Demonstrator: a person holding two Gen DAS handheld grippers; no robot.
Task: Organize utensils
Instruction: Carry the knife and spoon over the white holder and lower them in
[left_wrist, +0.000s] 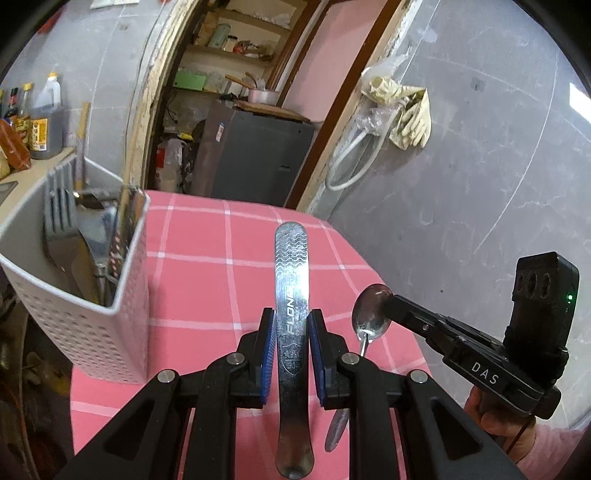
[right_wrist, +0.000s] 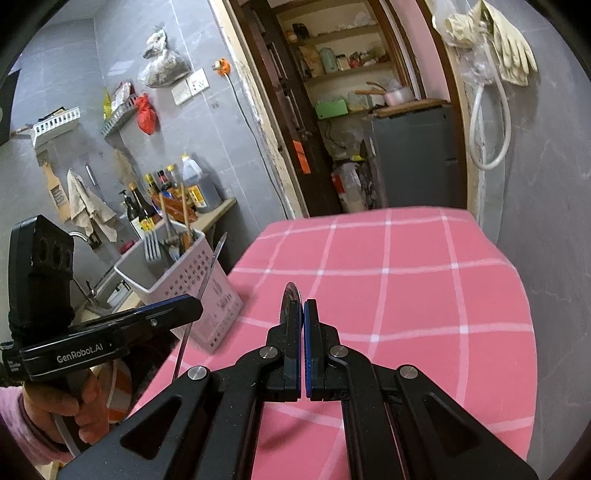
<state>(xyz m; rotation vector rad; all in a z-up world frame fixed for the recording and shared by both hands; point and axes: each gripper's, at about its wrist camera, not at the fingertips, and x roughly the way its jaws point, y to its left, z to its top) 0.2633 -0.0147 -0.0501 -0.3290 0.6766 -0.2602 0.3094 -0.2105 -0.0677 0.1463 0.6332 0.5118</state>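
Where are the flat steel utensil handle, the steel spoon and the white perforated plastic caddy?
flat steel utensil handle (left_wrist: 291, 258), left wrist view, wavy-patterned end.
steel spoon (left_wrist: 371, 312), left wrist view, bowl.
white perforated plastic caddy (left_wrist: 131, 325), left wrist view, front wall.

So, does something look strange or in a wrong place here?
Mostly the spoon: the right gripper pinches it by the bowl, handle hanging down. The left gripper holds a flat steel handle normally. No spill on the tablecloth.

Steel flat-handled utensil (left_wrist: 291, 295) and small spoon (left_wrist: 371, 312) aloft beside white perforated utensil basket (left_wrist: 125, 314).
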